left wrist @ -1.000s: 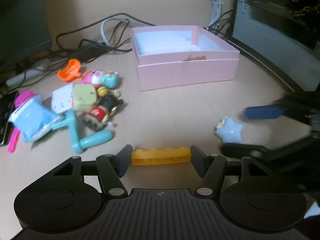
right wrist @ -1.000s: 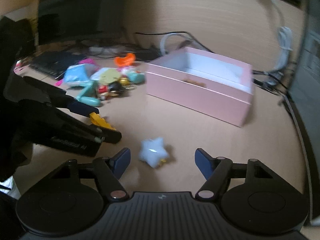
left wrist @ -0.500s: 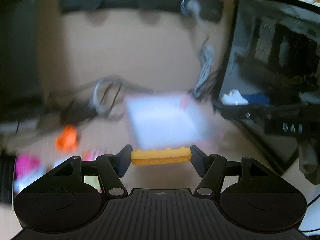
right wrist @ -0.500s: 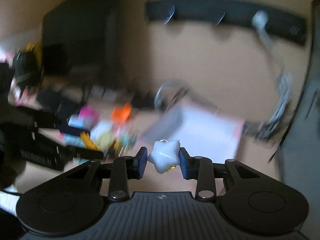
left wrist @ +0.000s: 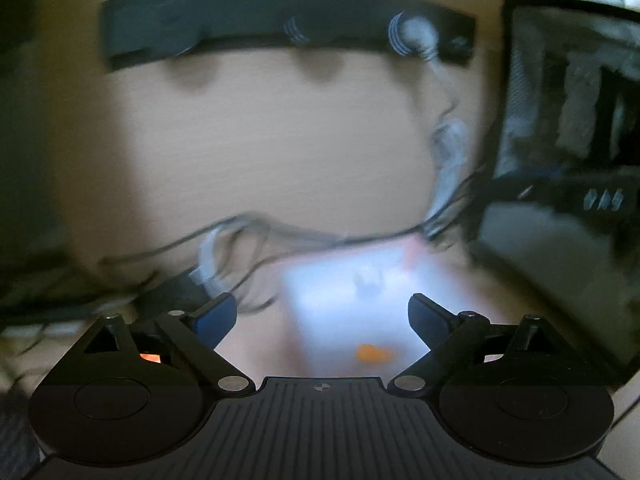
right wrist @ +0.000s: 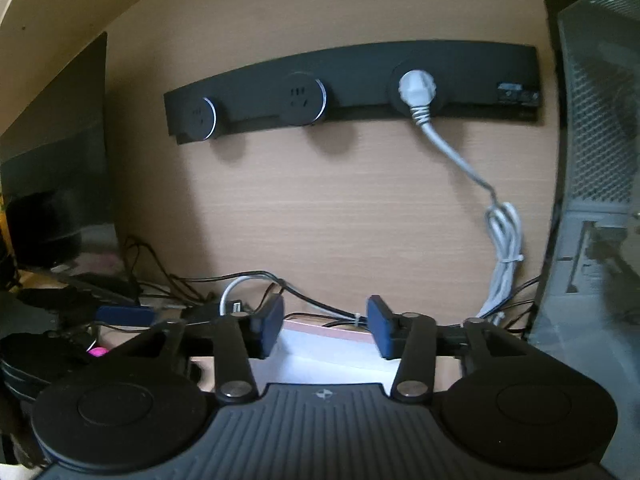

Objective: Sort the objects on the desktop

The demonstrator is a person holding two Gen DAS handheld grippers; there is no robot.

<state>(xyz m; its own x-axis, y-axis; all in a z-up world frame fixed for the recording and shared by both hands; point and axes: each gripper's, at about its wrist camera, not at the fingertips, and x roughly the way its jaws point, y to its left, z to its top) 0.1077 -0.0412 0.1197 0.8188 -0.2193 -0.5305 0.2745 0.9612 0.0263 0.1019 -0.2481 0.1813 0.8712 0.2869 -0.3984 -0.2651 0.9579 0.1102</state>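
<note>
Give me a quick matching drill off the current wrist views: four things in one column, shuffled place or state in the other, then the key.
Things:
1. left gripper
2. orange piece
3. white plug
4. pink box

Places or states:
A. seated in the black socket strip on the wall
B. lying inside the box, blurred
C. jaws wide apart with nothing between them, having just been opening
D. on the desk below the right gripper, only its rim and white inside showing

Pairs: 1-C, 2-B, 3-A, 4-D
</note>
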